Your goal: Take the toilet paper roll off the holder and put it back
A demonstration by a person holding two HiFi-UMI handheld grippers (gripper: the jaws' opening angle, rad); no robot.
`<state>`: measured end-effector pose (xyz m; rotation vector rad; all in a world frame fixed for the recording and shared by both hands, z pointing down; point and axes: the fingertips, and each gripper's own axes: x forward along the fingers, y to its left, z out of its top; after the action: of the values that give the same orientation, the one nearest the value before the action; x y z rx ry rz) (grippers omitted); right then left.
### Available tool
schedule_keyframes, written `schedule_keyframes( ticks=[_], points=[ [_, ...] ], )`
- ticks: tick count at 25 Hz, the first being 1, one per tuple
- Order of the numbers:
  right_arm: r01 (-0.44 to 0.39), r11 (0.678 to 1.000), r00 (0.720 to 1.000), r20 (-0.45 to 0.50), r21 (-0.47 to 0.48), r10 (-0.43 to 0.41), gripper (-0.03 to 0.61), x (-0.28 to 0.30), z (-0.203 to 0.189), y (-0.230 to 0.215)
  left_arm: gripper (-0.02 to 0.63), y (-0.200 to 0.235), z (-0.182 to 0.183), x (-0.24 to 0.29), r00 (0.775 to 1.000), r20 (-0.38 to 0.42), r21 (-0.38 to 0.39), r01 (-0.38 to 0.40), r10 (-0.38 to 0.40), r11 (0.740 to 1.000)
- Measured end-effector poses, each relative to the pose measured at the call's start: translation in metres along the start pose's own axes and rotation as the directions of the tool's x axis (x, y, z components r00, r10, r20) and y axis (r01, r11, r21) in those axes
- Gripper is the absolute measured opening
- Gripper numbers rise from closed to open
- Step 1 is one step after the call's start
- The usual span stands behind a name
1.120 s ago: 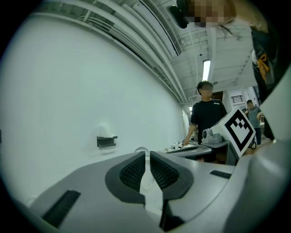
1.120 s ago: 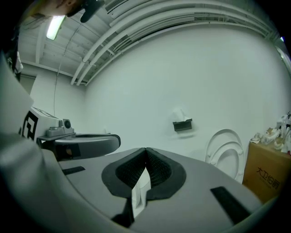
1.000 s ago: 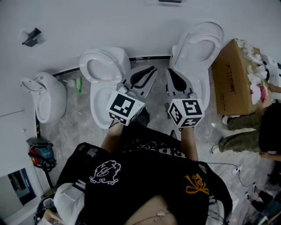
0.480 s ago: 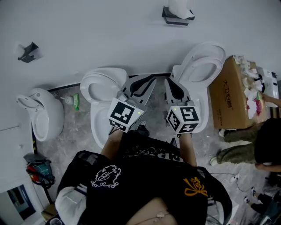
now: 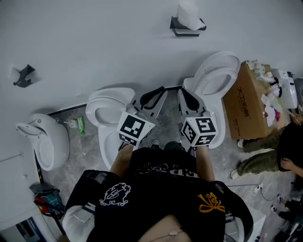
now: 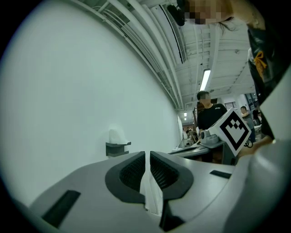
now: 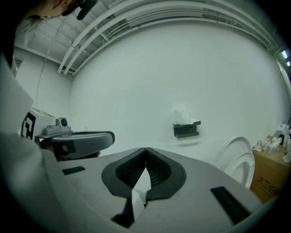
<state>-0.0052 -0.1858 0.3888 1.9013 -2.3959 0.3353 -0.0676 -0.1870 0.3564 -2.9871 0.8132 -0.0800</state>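
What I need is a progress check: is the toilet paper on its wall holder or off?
On: the white toilet paper sits atop the dark holder fixed to the wall.

Grey marbled floor (image 5: 85, 158) runs across the middle of the head view. Standing on it are a white toilet (image 5: 111, 106) left of centre, a second toilet (image 5: 215, 78) upper right, a white fixture (image 5: 45, 139) far left, a green bottle (image 5: 80, 124) between fixture and left toilet, and a cardboard box (image 5: 244, 106) just beside the second toilet. At top centre, a wall holder (image 5: 184, 27) carries the toilet paper roll (image 5: 188, 12).
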Motion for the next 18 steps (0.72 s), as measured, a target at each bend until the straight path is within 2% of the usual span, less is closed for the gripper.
schedule_keyframes(
  ticks=[8, 18],
  points=[
    [0.007, 1.000, 1.000, -0.001, 0.001, -0.007, 0.020, 0.026, 0.011, -0.028, 0.048, 0.016, -0.007, 0.021, 1.000, -0.018, -0.016, -0.003, 0.003, 1.000],
    [-0.050, 0.999, 0.998, 0.031, -0.005, 0.050, 0.026, 0.094, 0.040, -0.079, 0.048, 0.066, -0.009, 0.077, 0.996, -0.026, -0.004, -0.083, 0.083, 0.997]
  ],
)
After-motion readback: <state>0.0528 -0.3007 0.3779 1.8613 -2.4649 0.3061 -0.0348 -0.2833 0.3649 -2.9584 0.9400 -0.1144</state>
